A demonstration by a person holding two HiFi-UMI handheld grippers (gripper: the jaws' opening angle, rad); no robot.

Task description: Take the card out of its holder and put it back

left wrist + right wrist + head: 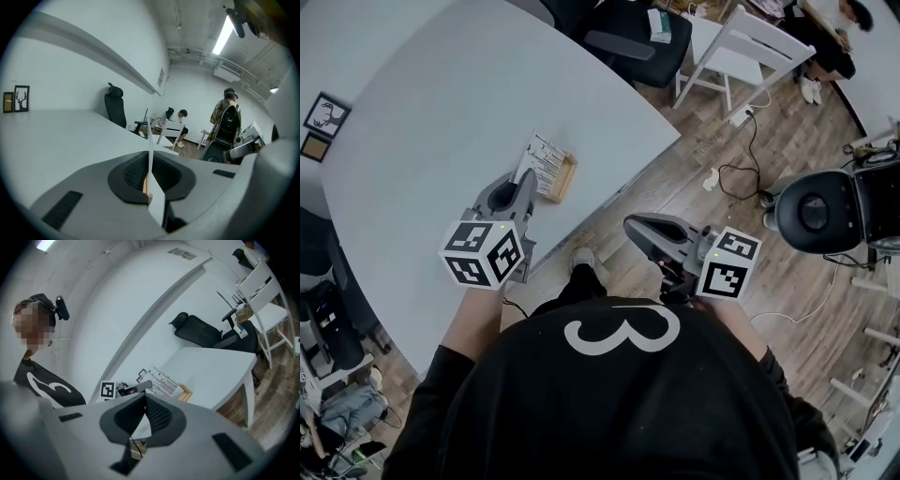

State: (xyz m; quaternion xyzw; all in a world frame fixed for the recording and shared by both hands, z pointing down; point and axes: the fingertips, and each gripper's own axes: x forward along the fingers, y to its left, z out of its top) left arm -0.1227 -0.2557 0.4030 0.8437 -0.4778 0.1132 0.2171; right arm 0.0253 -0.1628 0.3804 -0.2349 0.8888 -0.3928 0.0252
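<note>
A printed white card (540, 157) stands tilted in a small wooden holder (563, 179) near the front edge of the grey table (441, 103). My left gripper (528, 180) reaches the card's near edge. In the left gripper view the card (150, 140) runs edge-on between the closed jaws, with a bit of the wooden holder (146, 188) below it. My right gripper (630, 225) hangs off the table over the wood floor, shut and holding nothing. From the right gripper view I see the card (161, 379), the holder (185, 392) and the left gripper (140, 386) beside them.
Two small framed pictures (322, 120) lie at the table's far left. A black office chair (628, 37) and a white chair (741, 47) stand beyond the table. A black round seat (814, 212) and cables (741, 173) are on the floor at the right.
</note>
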